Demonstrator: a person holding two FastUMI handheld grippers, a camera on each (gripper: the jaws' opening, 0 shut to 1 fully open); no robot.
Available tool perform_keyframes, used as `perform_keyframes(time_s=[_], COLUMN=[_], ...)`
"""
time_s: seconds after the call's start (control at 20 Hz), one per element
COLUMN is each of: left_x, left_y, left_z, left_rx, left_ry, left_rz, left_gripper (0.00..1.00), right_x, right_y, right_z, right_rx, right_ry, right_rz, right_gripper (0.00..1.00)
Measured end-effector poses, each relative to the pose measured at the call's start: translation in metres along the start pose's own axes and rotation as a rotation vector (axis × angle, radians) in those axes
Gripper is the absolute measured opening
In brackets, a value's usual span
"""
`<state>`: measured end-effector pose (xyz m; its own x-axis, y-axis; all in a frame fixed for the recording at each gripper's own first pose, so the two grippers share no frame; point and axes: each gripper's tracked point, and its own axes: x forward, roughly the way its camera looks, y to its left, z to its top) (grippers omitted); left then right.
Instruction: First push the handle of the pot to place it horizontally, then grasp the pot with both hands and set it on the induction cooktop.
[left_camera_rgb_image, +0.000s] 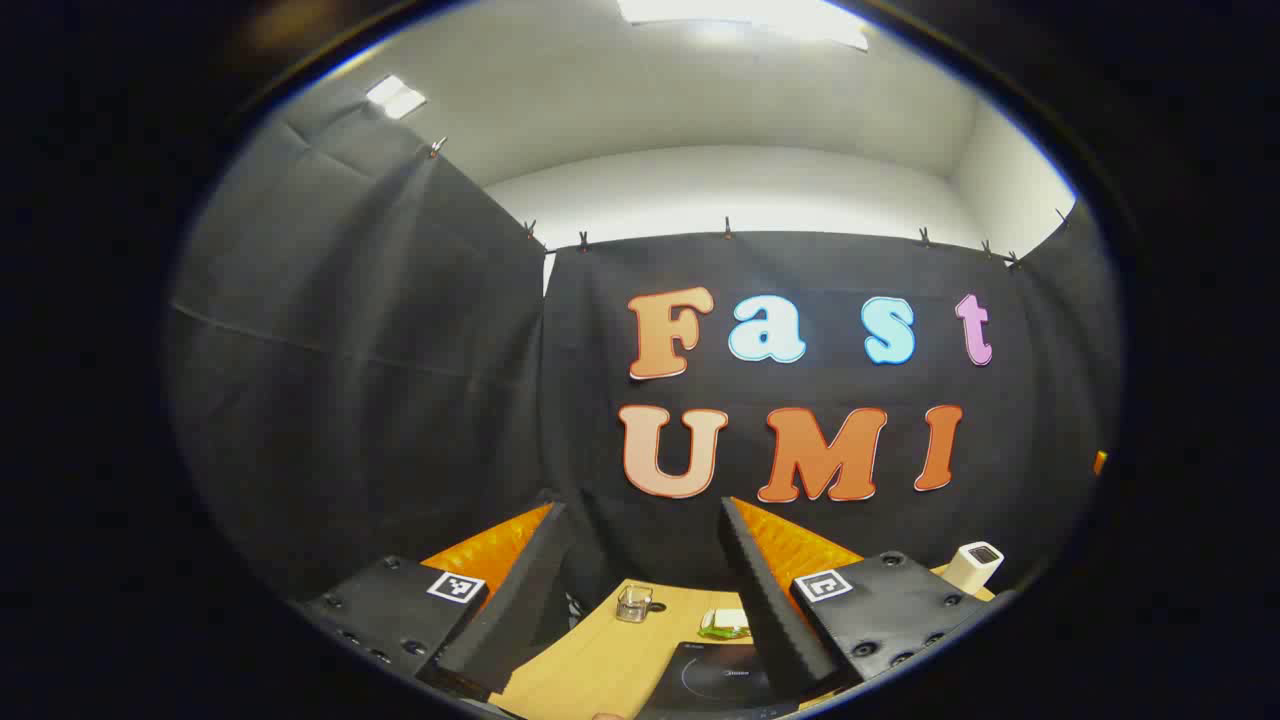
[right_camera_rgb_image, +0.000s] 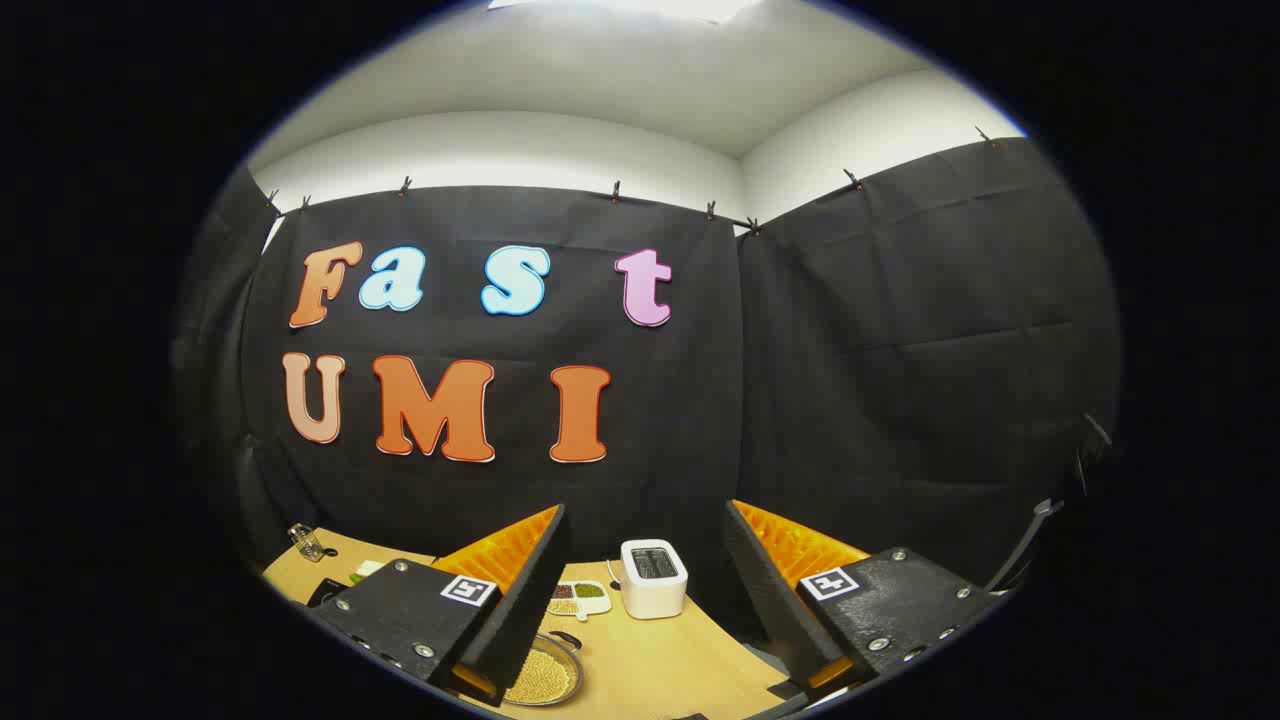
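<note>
Both hand-held grippers are raised above the wooden tabletop (left_camera_rgb_image: 600, 660) with nothing between their fingers: the left hand-held gripper (left_camera_rgb_image: 640, 590) has its fingers spread apart over the near edge of the black induction cooktop (left_camera_rgb_image: 715, 680), with a small clear glass (left_camera_rgb_image: 633, 603) and a little green dish (left_camera_rgb_image: 725, 625) beyond. The right hand-held gripper (right_camera_rgb_image: 645, 590) is likewise spread wide. Under its left finger lies the round metal pot (right_camera_rgb_image: 545, 678), filled with pale grains. A white toaster (right_camera_rgb_image: 653, 578) and a tray of beans (right_camera_rgb_image: 578, 597) sit farther back.
</note>
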<state>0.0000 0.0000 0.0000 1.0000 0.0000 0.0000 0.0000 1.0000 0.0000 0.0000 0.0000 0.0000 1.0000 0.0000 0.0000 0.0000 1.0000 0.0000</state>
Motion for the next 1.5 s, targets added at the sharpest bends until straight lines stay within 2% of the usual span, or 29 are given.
perform_keyframes(time_s=[0.35, 0.95, 1.15, 1.2, 1.25, 1.3, 1.5], left_x=[0.021, 0.046, 0.051, 0.053, 0.053, 0.054, 0.057], left_y=[0.034, 0.041, 0.035, 0.033, 0.032, 0.031, 0.029], left_z=[0.002, -0.003, -0.006, -0.008, -0.009, -0.009, -0.01], left_rx=[0.033, 0.023, 0.029, 0.027, 0.027, 0.029, 0.028], left_ry=[0.016, 0.001, 0.003, 0.005, 0.005, 0.004, 0.003], left_rz=[0.003, -0.028, -0.038, -0.042, -0.044, -0.045, -0.048], left_gripper=[0.96, 0.96, 0.96, 0.96, 0.96, 0.96, 0.96], right_x=[-0.015, -0.019, -0.016, -0.015, -0.014, -0.011, -0.006], right_y=[0.032, 0.06, 0.066, 0.067, 0.069, 0.069, 0.085], right_z=[-0.007, -0.01, -0.022, -0.024, -0.027, -0.028, -0.041], right_rx=[0.003, 0.002, 0.002, -0.004, -0.01, -0.018, -0.015], right_ry=[0.029, 0.04, 0.075, 0.08, 0.085, 0.089, 0.122], right_rz=[-0.001, 0.0, 0.021, 0.028, 0.032, 0.028, 0.079], right_gripper=[0.95, 0.94, 0.8, 0.72, 0.74, 0.63, 0.41])
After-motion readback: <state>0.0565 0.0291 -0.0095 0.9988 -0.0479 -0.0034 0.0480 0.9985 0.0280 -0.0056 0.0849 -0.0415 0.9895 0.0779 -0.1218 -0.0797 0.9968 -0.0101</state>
